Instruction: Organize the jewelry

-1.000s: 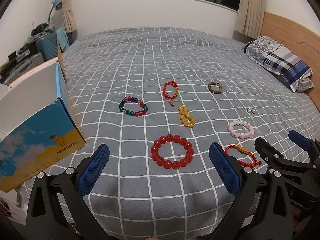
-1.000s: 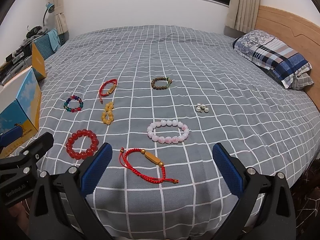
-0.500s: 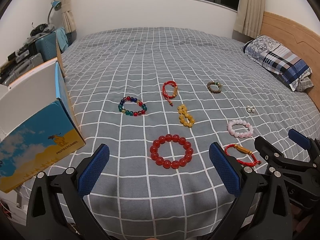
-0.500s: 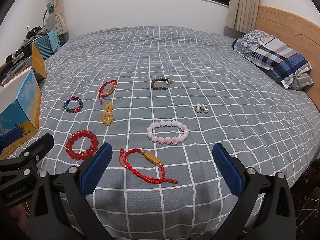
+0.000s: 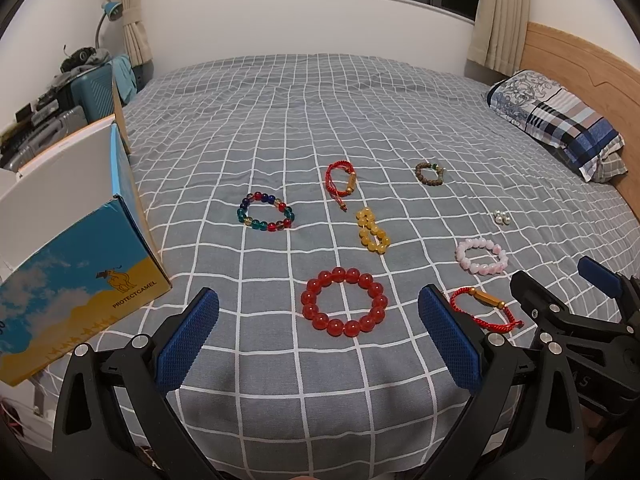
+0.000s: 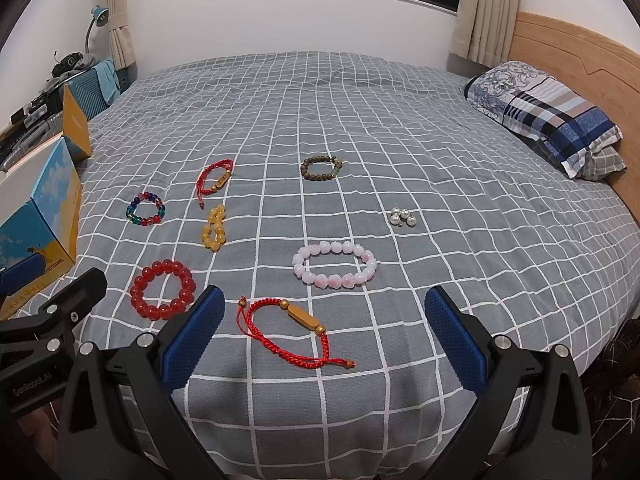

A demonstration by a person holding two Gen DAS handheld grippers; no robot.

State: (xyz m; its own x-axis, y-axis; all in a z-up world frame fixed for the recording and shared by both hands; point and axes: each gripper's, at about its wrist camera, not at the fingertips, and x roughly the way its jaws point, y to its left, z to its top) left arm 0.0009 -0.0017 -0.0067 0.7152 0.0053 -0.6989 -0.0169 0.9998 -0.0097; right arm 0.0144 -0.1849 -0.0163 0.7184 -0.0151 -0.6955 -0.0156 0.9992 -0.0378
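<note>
Several pieces of jewelry lie on the grey checked bed (image 5: 280, 120). My left gripper (image 5: 318, 340) is open and empty, just short of a big red bead bracelet (image 5: 344, 302). Beyond lie a multicoloured bracelet (image 5: 267, 212), a yellow bead bracelet (image 5: 372, 231), a red cord bracelet (image 5: 340, 180) and a brown bead bracelet (image 5: 429, 173). My right gripper (image 6: 324, 336) is open and empty, with a red cord bracelet with a gold tube (image 6: 298, 330) between its fingers. A pink bracelet (image 6: 334, 264) and pearl earrings (image 6: 403, 216) lie beyond.
An open blue and yellow cardboard box (image 5: 68, 248) stands at the bed's left edge. A plaid pillow (image 6: 548, 118) lies by the wooden headboard (image 6: 580, 48) on the right. Suitcases and clutter (image 5: 80, 80) stand left of the bed.
Both grippers have drifted very slightly; the jewelry has not moved and both grippers stay open.
</note>
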